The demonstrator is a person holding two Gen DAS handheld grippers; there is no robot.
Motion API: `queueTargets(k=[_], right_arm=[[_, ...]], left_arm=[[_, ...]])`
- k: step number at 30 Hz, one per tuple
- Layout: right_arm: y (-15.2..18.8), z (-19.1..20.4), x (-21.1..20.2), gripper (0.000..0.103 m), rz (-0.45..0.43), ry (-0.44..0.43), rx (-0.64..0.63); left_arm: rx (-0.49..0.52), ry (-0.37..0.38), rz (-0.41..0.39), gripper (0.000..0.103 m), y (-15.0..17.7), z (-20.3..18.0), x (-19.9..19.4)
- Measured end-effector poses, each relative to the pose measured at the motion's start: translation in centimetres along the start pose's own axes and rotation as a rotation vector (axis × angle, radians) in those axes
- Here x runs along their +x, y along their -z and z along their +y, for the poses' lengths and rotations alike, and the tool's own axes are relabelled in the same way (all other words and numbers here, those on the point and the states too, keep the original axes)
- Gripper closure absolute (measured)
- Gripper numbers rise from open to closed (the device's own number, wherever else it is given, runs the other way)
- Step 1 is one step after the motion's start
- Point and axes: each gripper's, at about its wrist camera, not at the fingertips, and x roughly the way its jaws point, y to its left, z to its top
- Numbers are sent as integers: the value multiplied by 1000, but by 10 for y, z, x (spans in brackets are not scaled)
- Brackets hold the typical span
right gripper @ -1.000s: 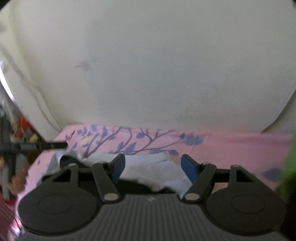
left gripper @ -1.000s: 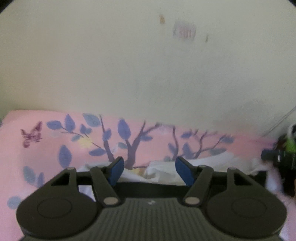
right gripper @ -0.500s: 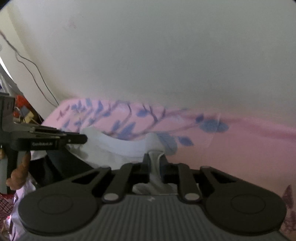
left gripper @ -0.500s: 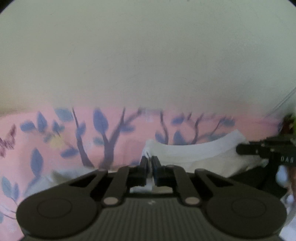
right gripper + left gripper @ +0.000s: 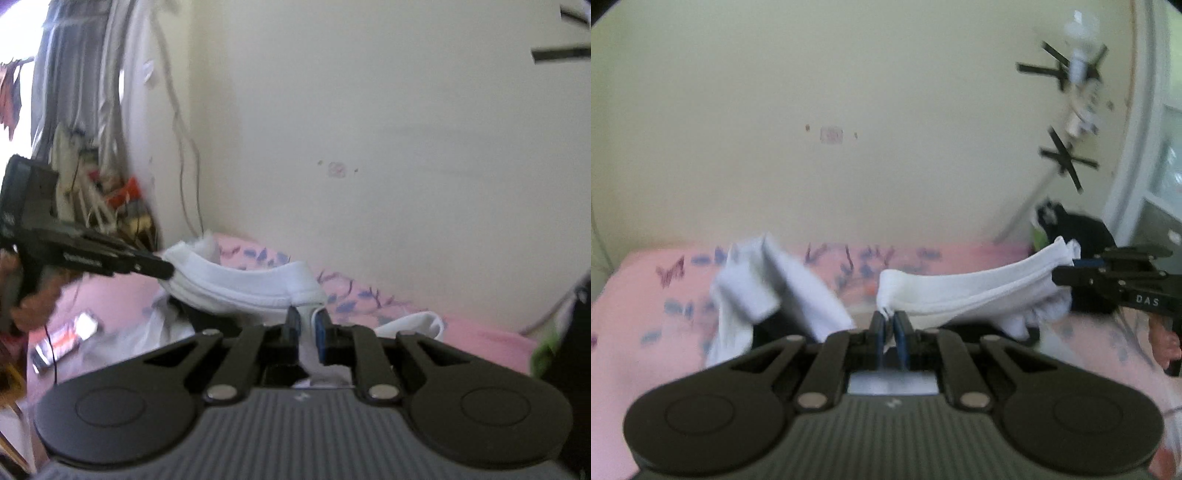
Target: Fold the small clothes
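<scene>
Both tongs are clamped on the same white garment (image 5: 964, 291). The left tongs (image 5: 890, 334) pinch a corner of its ribbed hem between blue pads drawn almost together; the right tongs (image 5: 308, 332) nip the opposite end of that hem in the same narrow way. From the left wrist view the right tongs appear off to the right with the hem stretched between the two in a shallow sag.

A second ago both pairs stood wide over the cloth as it lay crumpled on the pink bedsheet (image 5: 639, 295). Half a second ago they had closed on it, low against the sheet. Now the garment hangs in the air between them, lifted clear of the bed at the hem, with the rest of it drooping below and behind the left tongs, partly hidden by the tool's body. Another white piece (image 5: 768, 284), blurred, shows just left of and beyond the left tongs; whether it belongs to the same garment cannot be told.

The grasp and lift appear done, so the piece seems ready to be shaken or spread flat before any fold is made. The grip at each end is only a thin edge of fabric, so a sharp tug could pull a corner free. A person's fingers (image 5: 1163, 339) show under the right tool's handle.
</scene>
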Motion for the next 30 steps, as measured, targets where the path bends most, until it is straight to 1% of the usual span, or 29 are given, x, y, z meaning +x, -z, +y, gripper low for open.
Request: queueTargets(k=[3, 4, 5, 7, 8, 9, 10, 11, 12, 13, 14, 15, 17, 18, 20, 22, 23, 24, 25, 26, 27, 29, 30], right_arm=[[44, 34, -11, 95, 44, 29, -51], [62, 42, -13, 95, 75, 28, -54], [74, 46, -13, 94, 103, 23, -40], [99, 49, -8, 93, 168, 17, 15], [107, 46, -10, 91, 182, 20, 40], [112, 43, -13, 87, 184, 15, 70], [113, 39, -20, 80, 167, 1, 97], [112, 35, -29, 56, 140, -20, 124], [109, 31, -41, 48, 95, -24, 147], [104, 27, -49, 49, 60, -16, 159], [101, 24, -55, 49, 35, -5, 169], [97, 18, -61, 49, 7, 16, 182], [90, 5, -69, 49, -52, 64, 218], [84, 0, -67, 49, -72, 77, 239], [76, -7, -61, 48, -109, 81, 291], [72, -13, -58, 48, -132, 63, 323], [72, -14, -58, 49, -138, 57, 321], [72, -13, -55, 49, -139, 57, 312], [72, -8, -49, 49, -136, 64, 295], [73, -6, -47, 49, -130, 74, 275], [74, -4, -45, 49, -120, 87, 251], [79, -7, -48, 49, -105, 115, 225], [81, -10, -47, 49, -97, 132, 224]], left_arm=[[-5, -20, 37, 95, 46, -12, -17], [-1, -27, 64, 94, 60, -17, -19], [4, -39, 101, 91, 74, -20, -18], [-15, -44, 160, 89, 90, -20, -18], [-35, -34, 183, 87, 94, -17, -19], [-50, -26, 184, 85, 94, -13, -25], [-64, -24, 164, 77, 90, -8, -34], [-77, -33, 129, 60, 83, -2, -44], [-91, -52, 90, 49, 74, 4, -53], [-117, -78, 45, 31, 63, 12, -63], [-143, -101, 9, 20, 50, 17, -67], [-164, -121, -17, 17, 36, 24, -69], [-178, -169, -31, 14, 14, 31, -63], [-170, -185, -27, 12, 2, 28, -53], [-144, -210, 11, 9, -20, 27, -28], [-129, -234, 78, 9, -35, 25, 4], [-118, -243, 111, 13, -39, 24, 19], [-103, -276, 141, 22, -41, 24, 34], [-99, -319, 162, 54, -37, 26, 44], [-119, -351, 178, 82, -30, 34, 45], [-172, -335, 178, 87, -26, 44, 43], [-315, -261, 120, 89, -10, 71, 22], [-363, -258, 87, 90, 1, 81, 7]])
